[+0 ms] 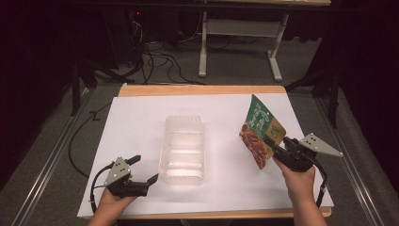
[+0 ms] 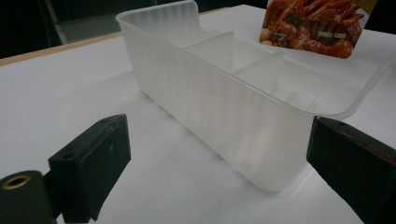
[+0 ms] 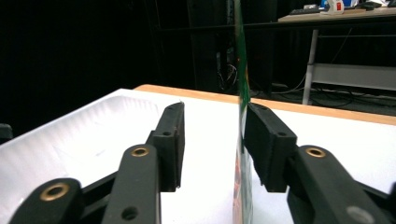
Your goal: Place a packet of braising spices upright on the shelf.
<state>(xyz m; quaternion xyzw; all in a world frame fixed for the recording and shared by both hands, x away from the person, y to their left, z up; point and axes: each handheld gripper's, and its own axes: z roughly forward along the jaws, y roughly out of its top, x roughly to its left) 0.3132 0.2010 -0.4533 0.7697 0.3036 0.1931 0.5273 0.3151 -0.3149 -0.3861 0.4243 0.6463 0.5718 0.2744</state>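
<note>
**Packet up in the right gripper, tray waiting at centre**

Right gripper (image 1: 274,147) holds a food packet (image 1: 259,136) by its lower corner, lifted off the white table (image 1: 141,117), tilted, well to the right of the clear tray (image 1: 182,149). In the right gripper view the packet (image 3: 241,140) is edge-on between the jaws: one jaw lies against it, the other stands off with a visible gap, so I can't tell whether the grip is actually closed on it. It may only be propped.

Left gripper (image 1: 143,168) rests low at the tray's near left corner, jaws spread wide, holding nothing. In the left gripper view the tray (image 2: 224,93) sits between and ahead of the jaws, not pinched; its dividers and empty compartments show, with the packet (image 2: 313,25) beyond.

Likely step: carry the packet over and drop it into the tray. To do it well:
- Firm up the pinch first; a thin, slick packet can slide or swing.
- Line the packet's long side up with the tray, edge down, and pick one compartment.
- Left gripper should clamp or brace the tray's near wall, since light plastic may skid.
- Lower before releasing; don't drop it from height.
</note>
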